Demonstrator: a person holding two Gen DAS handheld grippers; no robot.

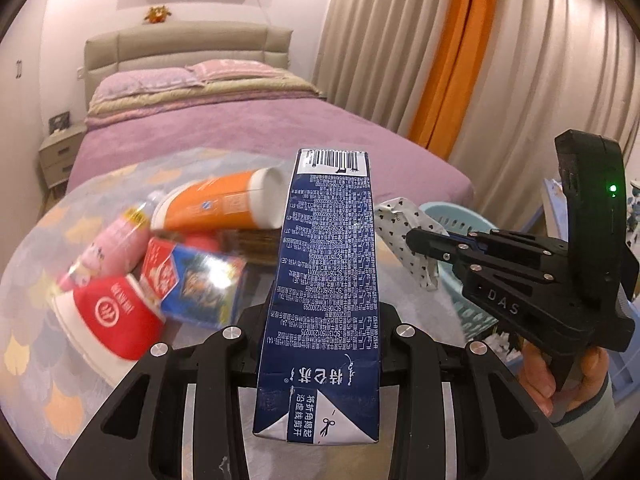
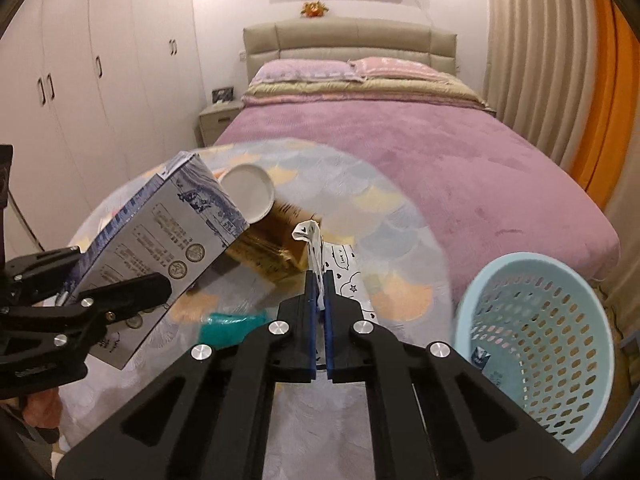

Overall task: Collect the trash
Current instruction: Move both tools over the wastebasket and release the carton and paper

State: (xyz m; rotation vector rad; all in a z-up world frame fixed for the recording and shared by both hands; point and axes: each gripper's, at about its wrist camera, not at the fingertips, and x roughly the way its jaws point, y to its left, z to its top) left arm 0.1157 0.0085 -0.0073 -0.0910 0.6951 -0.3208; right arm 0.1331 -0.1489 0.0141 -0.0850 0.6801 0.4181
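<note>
Two handheld grippers work over a round table (image 2: 392, 216) strewn with trash at the foot of a bed; the left gripper (image 1: 320, 300) is clamped around a tall navy milk carton (image 1: 328, 264), lifted clear of the table; the right gripper (image 2: 319, 280) is pinched tight on a white patterned wrapper (image 2: 310, 242). Both pickups look complete; the next move likely calls for carrying each piece right to the pale blue basket (image 2: 536, 344) beside the table and releasing over its mouth.
</note>
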